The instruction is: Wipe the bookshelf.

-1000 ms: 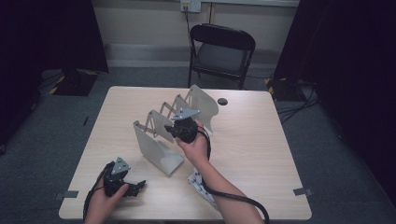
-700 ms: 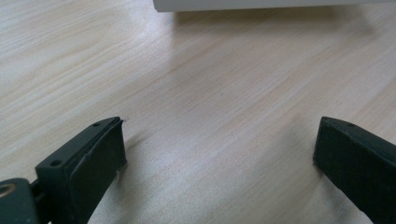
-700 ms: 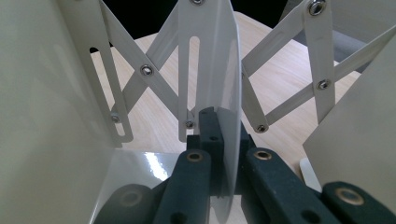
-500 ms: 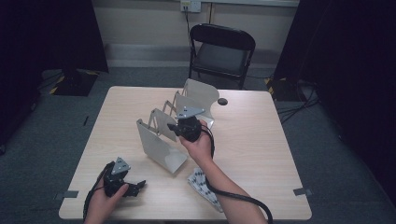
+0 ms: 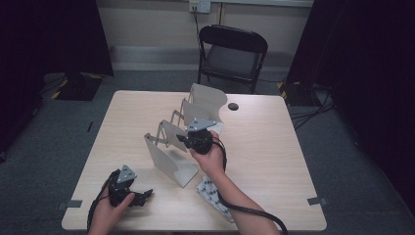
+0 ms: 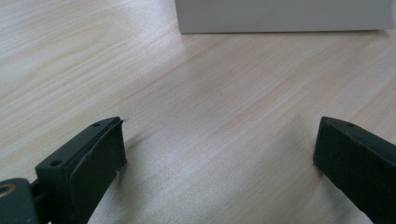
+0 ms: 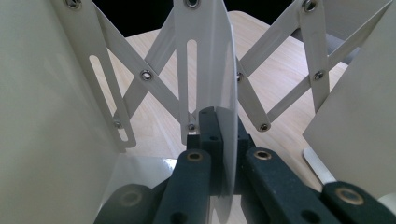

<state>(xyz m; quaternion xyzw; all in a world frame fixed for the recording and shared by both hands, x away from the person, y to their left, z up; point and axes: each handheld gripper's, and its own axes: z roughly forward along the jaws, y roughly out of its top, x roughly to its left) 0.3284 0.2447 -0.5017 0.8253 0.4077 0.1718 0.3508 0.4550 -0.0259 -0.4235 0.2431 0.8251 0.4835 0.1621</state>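
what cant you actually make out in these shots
- Right gripper, high view: its jaw tips are hidden behind the expanding file rack; the right gripper view shows them clamped on a middle divider panel.
- Patterned sheet, high view: partly covered by the person's right forearm; its print is too small to read.
- Dark round spot on the table, high view: too small to identify.
- Rack's near panel, left gripper view: cut off by the top edge.

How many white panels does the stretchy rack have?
3 can be made out: the front panel nearest the person, the middle panel clamped in the right gripper, and the far panel toward the chair. More may be hidden.
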